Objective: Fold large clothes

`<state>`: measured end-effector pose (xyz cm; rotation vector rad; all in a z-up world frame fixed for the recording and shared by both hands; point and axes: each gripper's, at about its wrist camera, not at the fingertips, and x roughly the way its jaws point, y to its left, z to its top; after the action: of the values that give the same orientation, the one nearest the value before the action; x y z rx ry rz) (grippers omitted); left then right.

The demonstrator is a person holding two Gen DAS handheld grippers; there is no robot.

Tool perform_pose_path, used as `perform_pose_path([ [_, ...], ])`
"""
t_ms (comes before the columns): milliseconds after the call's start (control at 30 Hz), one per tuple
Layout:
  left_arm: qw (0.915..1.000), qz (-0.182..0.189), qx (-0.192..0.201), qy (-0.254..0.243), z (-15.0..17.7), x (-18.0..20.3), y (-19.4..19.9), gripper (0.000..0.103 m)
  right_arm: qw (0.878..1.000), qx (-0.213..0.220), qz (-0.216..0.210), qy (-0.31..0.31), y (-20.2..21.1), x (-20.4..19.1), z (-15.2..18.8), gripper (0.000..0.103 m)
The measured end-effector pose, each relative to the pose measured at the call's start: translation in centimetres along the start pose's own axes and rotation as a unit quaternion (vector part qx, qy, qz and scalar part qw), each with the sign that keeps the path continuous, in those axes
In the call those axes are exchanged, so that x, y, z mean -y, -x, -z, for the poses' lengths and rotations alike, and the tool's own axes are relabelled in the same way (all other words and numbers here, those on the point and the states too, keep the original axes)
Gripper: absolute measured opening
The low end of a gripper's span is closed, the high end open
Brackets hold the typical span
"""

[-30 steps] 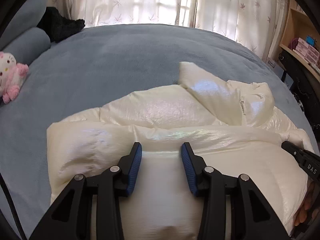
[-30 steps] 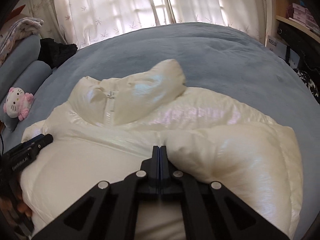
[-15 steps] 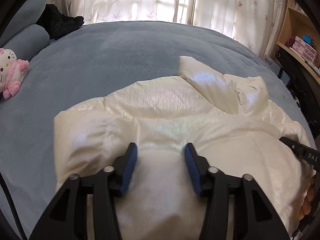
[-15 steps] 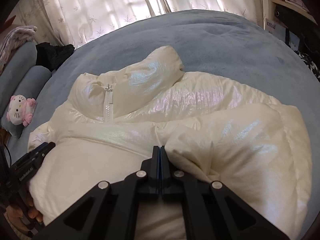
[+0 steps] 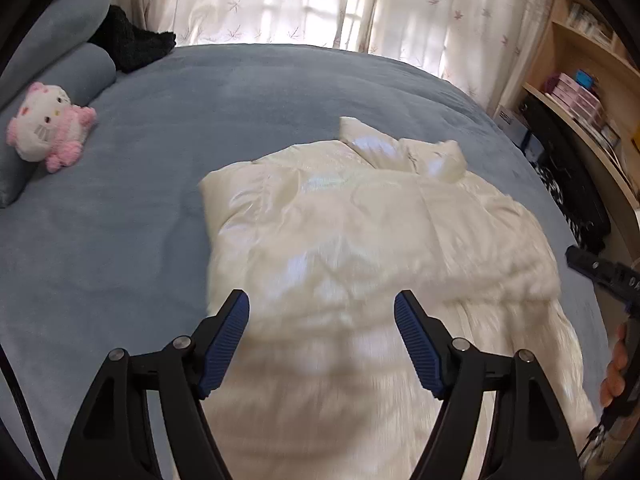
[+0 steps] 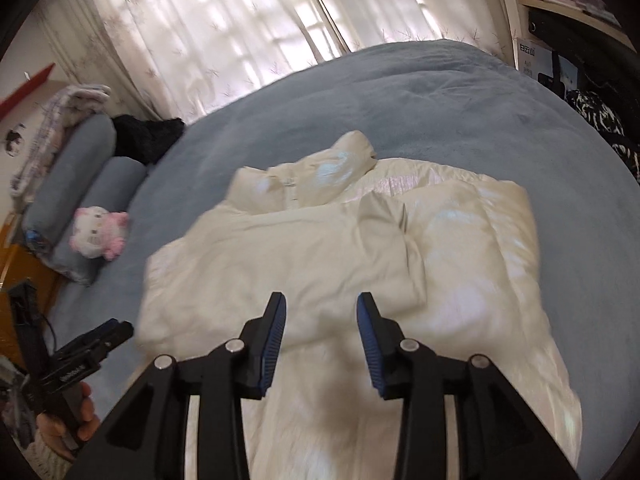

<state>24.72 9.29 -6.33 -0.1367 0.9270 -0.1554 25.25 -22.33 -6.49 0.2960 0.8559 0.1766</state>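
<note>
A cream-white puffer jacket [image 5: 360,232] lies folded on the blue-grey bed [image 5: 160,128]; it also shows in the right wrist view [image 6: 340,248], collar and zipper at the far end. My left gripper [image 5: 322,316] is wide open and empty above the jacket's near left part. My right gripper [image 6: 321,316] is open and empty above the jacket's near edge. The right gripper shows at the right edge of the left wrist view [image 5: 600,272]. The left gripper shows at the lower left of the right wrist view [image 6: 88,344].
A pink and white plush toy [image 5: 48,128] lies by blue bolster pillows [image 6: 80,172] at the left. A black garment [image 5: 132,44] lies at the far left. Curtains [image 5: 300,0] hang behind the bed. Shelves [image 5: 580,92] stand at the right.
The right gripper has let go of the jacket fold and opened. The left gripper opened wider. Both pulled up and back from the jacket, which now lies lower in view.
</note>
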Motion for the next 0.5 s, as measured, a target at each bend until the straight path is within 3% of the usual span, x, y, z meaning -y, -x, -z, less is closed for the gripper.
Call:
perform_pose_path([
  [133,0.9999,-0.004,0.010,-0.005,1.9,-0.1,4.4,0.076,1.000,0.018,-0.007,0.010,4.9,-0.5,2.2,0.038],
  [333,0.9997,0.018,0.016,0.005,5.7,-1.1,9.5,0.076,0.998,0.045,-0.005,0.032,11.3,-0.7,5.7,0.039],
  [500,0.9992,0.039,0.002,0.012,9.5,-2.8,11.9,0.076,0.998,0.043,-0.005,0.047,14.0,-0.1,8.6,0.061],
])
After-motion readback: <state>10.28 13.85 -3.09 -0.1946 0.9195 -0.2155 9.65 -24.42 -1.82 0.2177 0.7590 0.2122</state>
